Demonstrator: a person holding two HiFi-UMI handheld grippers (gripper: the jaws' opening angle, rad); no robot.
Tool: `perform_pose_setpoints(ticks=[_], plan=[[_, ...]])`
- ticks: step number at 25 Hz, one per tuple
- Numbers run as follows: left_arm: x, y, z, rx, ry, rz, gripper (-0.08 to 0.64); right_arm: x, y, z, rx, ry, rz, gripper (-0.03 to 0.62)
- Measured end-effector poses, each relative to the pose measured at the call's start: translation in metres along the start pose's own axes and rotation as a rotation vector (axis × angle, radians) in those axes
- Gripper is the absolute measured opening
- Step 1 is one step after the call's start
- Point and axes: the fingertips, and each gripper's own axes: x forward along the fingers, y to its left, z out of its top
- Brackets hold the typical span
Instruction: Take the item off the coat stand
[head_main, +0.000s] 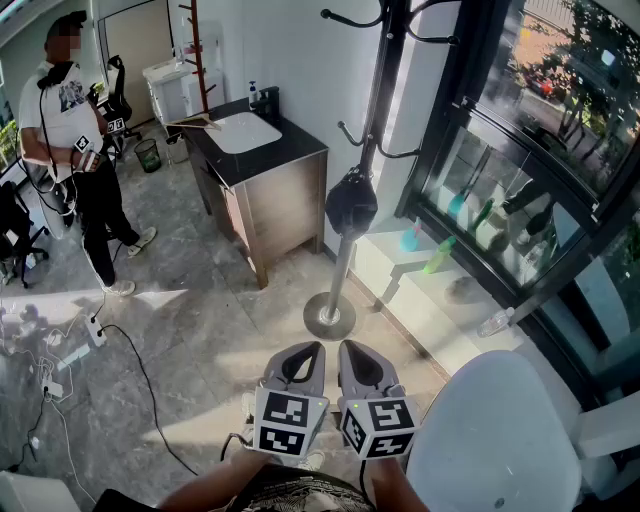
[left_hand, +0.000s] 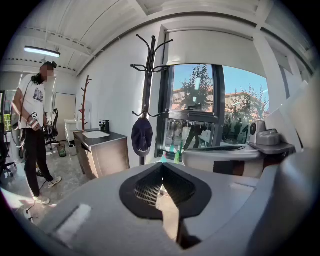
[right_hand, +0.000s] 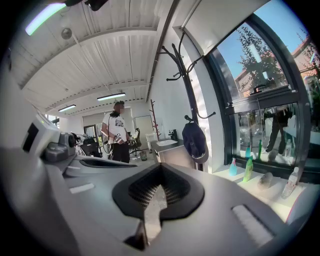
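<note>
Office floor (head_main: 200, 330) separates me from the coat stand (head_main: 340, 270), where the dark cap (head_main: 351, 205) hangs low on its pole. My left claw (head_main: 311, 350) and right claw (head_main: 347, 348) both sit closed and empty, since nothing is within reach yet.

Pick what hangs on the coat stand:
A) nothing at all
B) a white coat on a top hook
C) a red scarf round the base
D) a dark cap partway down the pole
D: a dark cap hangs partway down the pole of the coat stand, and nothing else hangs on it.
</note>
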Motion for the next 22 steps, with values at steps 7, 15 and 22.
perform_pose_setpoints(ticks=[7,15,22], plan=[[0.011,0.012,0.006,0.003,0.006,-0.018,0.0,0.015,0.0,0.003,0.002,0.008,-0.019,0.005],[0.038,0.039,0.015,0.01,0.02,-0.066,0.0,0.05,-0.006,0.013,0.005,0.02,-0.08,0.006],[0.069,0.062,0.028,0.031,0.027,-0.137,0.0,0.085,-0.017,0.021,0.014,0.031,-0.156,0.006]])
